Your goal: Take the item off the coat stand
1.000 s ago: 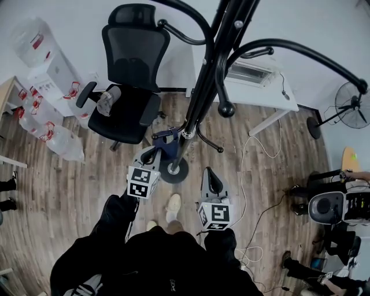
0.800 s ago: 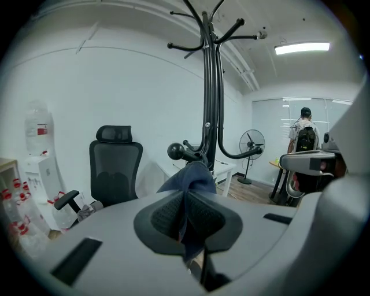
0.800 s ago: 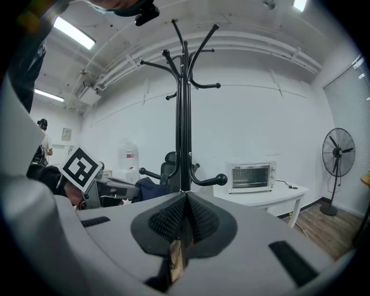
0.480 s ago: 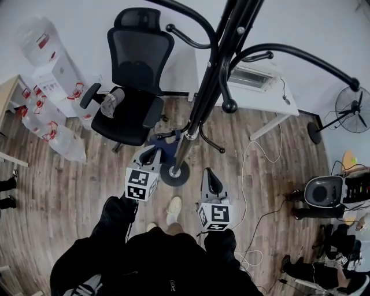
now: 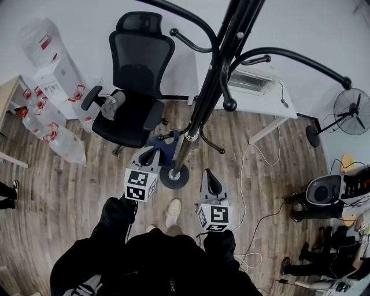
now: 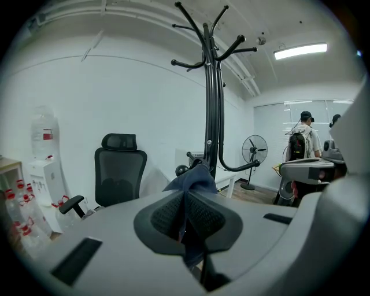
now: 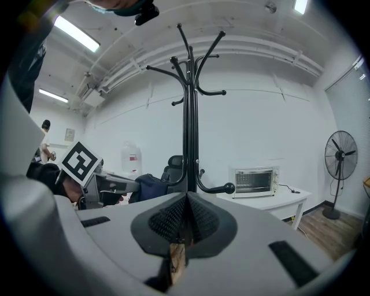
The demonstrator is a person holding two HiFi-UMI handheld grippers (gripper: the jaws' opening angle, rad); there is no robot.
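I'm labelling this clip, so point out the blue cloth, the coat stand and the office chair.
cloth (image 6: pixel 194 178): left gripper view, on the bunched fold at its top.
coat stand (image 6: pixel 213 110): left gripper view, on the middle of the pole.
chair (image 5: pixel 139 63): head view, on the mesh backrest.

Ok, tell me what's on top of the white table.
A toaster oven sits there; the coat stand hides the left end of the white table.

black office chair (image 5: pixel 136 69) by white wall (image 5: pixel 81 17); water dispenser (image 5: pixel 56 76) at its left, spare bottles (image 5: pixel 66 144) beside on wood floor (image 5: pixel 63 196); toaster oven (image 5: pixel 250 81) on white table (image 5: pixel 273 102); standing fan (image 5: pixel 351 105) far right; cable (image 5: pixel 245 173) trailing across floor
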